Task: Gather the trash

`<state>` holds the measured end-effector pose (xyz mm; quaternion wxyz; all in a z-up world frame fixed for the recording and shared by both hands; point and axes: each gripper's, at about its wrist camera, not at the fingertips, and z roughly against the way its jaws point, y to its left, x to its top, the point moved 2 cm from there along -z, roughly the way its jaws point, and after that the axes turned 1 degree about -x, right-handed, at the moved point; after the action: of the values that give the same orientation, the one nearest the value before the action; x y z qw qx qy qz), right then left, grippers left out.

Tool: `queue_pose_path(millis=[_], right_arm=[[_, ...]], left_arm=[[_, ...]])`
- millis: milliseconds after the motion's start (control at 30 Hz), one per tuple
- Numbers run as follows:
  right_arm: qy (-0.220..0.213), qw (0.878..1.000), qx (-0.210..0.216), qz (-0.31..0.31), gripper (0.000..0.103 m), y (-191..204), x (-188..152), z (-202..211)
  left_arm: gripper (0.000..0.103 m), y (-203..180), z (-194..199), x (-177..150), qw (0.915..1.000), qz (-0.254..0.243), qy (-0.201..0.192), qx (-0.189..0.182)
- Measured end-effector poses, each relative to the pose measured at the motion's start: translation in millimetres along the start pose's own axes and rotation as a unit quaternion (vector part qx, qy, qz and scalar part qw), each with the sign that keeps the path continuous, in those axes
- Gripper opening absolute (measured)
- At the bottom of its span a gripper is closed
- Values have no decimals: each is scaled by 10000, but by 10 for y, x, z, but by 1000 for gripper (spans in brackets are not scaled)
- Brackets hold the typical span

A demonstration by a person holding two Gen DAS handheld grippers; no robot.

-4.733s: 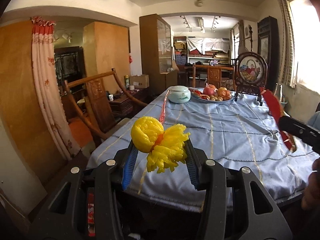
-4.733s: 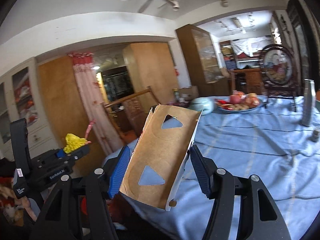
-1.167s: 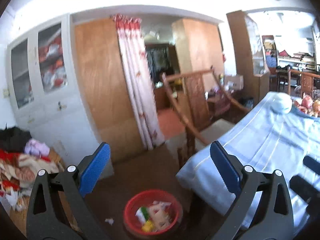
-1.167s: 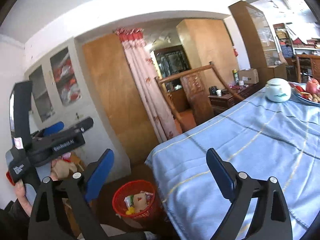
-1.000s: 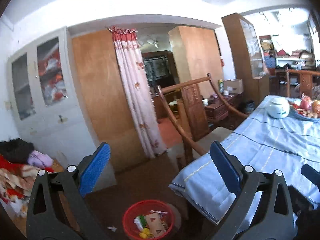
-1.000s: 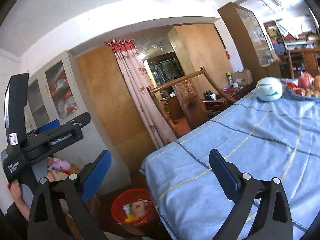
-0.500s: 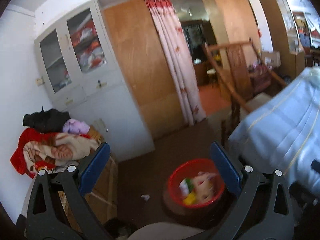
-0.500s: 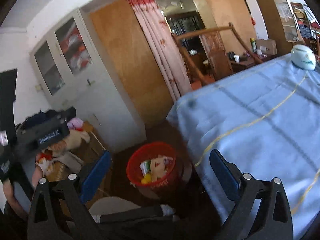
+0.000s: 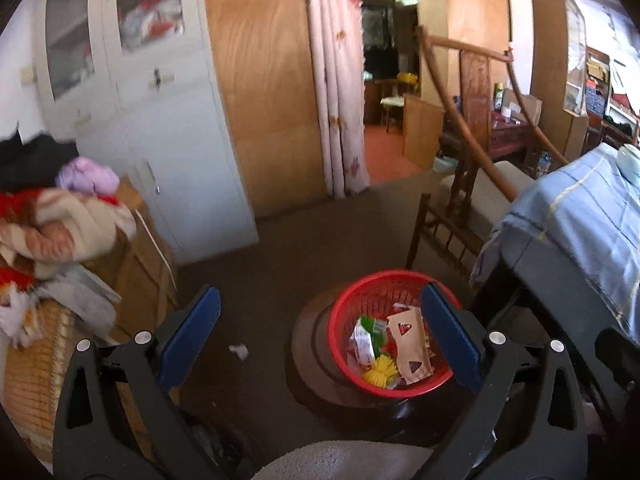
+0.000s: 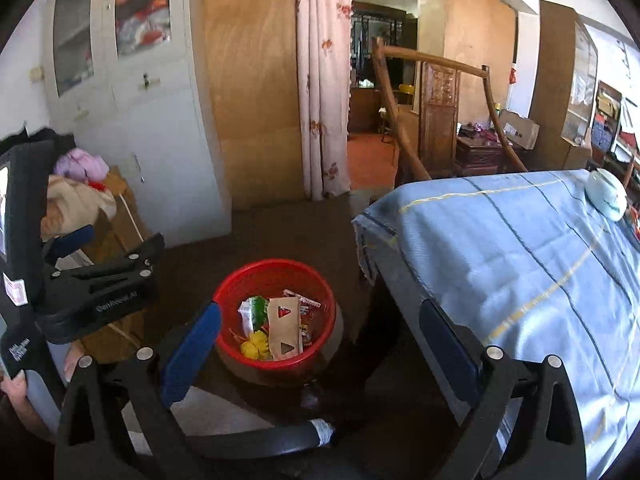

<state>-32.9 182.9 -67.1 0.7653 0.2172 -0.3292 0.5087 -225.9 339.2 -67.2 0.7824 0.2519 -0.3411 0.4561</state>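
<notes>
Below both empty grippers' spread jaws, trash fills the red basket (image 9: 344, 316).

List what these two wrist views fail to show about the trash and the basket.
- Red basket: left wrist view, its right rim sits behind the left gripper finger.
- Wrappers under the cardboard piece: right wrist view, print too small to read.
- White scrap on the floor: too blurred to identify.

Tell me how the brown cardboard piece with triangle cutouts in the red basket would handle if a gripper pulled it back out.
The cardboard piece looks thin and flat, so probably light and fairly stiff, though it may bend at the triangle holes. It lies loose on wrappers in the red basket, so it should lift free easily. The light mesh basket might shift if nudged.
</notes>
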Motion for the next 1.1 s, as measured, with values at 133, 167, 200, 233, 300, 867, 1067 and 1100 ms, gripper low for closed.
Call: queue_pose_path(millis=[133,167,200,233,300,867,1067,1100], right_arm=[[360,9993,-40,126,97,72,-59,-327],[426,9990,-39,121,97,78,-64,-382],[519,9986,-33,99,97,70,-76,-461],[573,9983,-37,68,97,54,-83,-515],[721,9974,-26,-67,97,11,-111,-634],[1598,9851,-125,-616,97,-11,-298,-1257],[1508,9865,-131,-626,97,-27,-330,-1232],[1463,9870,-128,-653,97,-34,-332,-1196]], left_arm=[[96,45,-235,-17,9997,14,226,69],[96,33,-281,-29,9996,-22,268,110],[96,16,-328,-45,9994,-68,312,145],[96,-9,-386,-59,9991,-137,363,173],[96,-58,-462,-63,9986,-218,449,175],[96,-108,-736,-131,9968,-184,779,-28],[96,-116,-697,-117,9968,-180,772,-66],[96,-118,-684,-114,9968,-162,771,-110]])
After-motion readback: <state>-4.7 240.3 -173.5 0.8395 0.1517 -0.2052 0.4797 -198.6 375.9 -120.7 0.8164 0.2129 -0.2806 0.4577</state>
